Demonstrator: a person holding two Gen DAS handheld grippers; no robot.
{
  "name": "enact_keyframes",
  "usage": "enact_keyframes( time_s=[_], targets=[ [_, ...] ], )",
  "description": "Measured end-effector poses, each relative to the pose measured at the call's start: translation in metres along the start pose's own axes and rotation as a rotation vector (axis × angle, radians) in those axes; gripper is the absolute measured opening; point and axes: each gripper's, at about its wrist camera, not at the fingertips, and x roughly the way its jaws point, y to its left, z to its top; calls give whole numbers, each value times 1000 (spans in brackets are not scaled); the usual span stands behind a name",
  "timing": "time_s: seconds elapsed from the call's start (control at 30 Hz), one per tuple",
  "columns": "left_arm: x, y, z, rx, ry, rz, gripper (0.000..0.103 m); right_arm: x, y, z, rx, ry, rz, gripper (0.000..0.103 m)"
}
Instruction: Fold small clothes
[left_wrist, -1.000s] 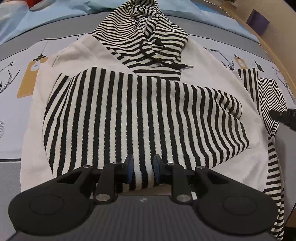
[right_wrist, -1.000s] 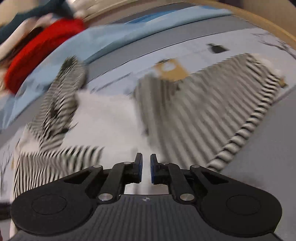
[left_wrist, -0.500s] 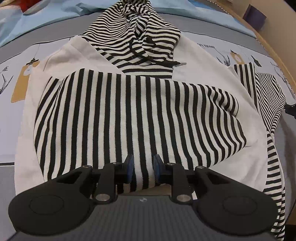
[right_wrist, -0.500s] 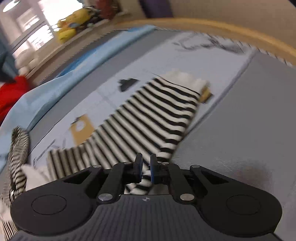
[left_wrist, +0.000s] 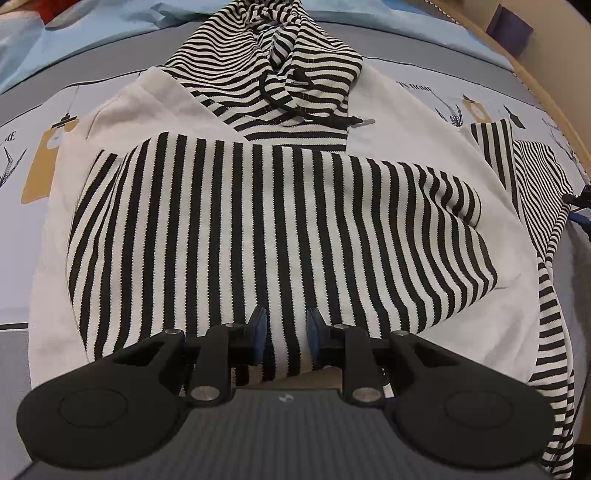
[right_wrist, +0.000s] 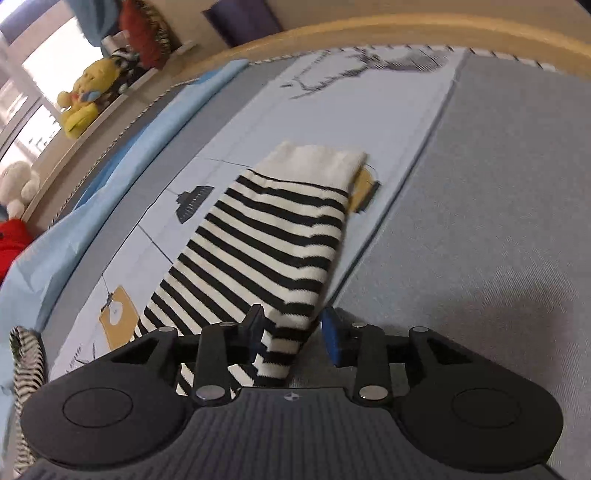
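A small white hoodie (left_wrist: 406, 122) with black-and-white striped hood (left_wrist: 280, 62) lies flat on the bed. One striped sleeve (left_wrist: 266, 229) lies folded across its chest. My left gripper (left_wrist: 283, 332) is open over that sleeve's near end, with striped cloth between the pads. The other striped sleeve (right_wrist: 266, 243) with a white cuff (right_wrist: 317, 162) stretches out to the side. My right gripper (right_wrist: 293, 328) is open, its jaws on either side of that sleeve's edge. The right gripper's tip shows at the left wrist view's right edge (left_wrist: 583, 206).
The bedsheet (right_wrist: 480, 206) is grey and pale blue with printed drawings. A wooden bed rim (right_wrist: 406, 29) curves along the far side. Plush toys (right_wrist: 85, 96) and a red item (right_wrist: 11, 240) sit on a ledge beyond the bed.
My right gripper swung away from the hoodie body to the outstretched sleeve and opened around its edge. My left gripper stayed at the folded sleeve, shifting slightly.
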Motion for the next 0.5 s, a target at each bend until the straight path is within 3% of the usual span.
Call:
enact_keyframes(
  time_s=[0.1,0.13,0.33,0.43,0.5],
  targets=[
    [-3,3,0,-8,-5,-2,26,0,4,-2,-10,-25,-14,7],
    [-4,5,0,-12,-8,-2,26,-2,6,-3,-9,-41,-23,4],
    [-17,22,1,-74,-41,0,26,-45,62,-5,-150,-224,-12,2],
    [-26,36,2,-128,-64,5,26,-88,124,-27,-345,-332,92,2],
    [-33,47,3,-171,-81,5,26,-122,172,-63,-548,-400,222,2]
  ],
)
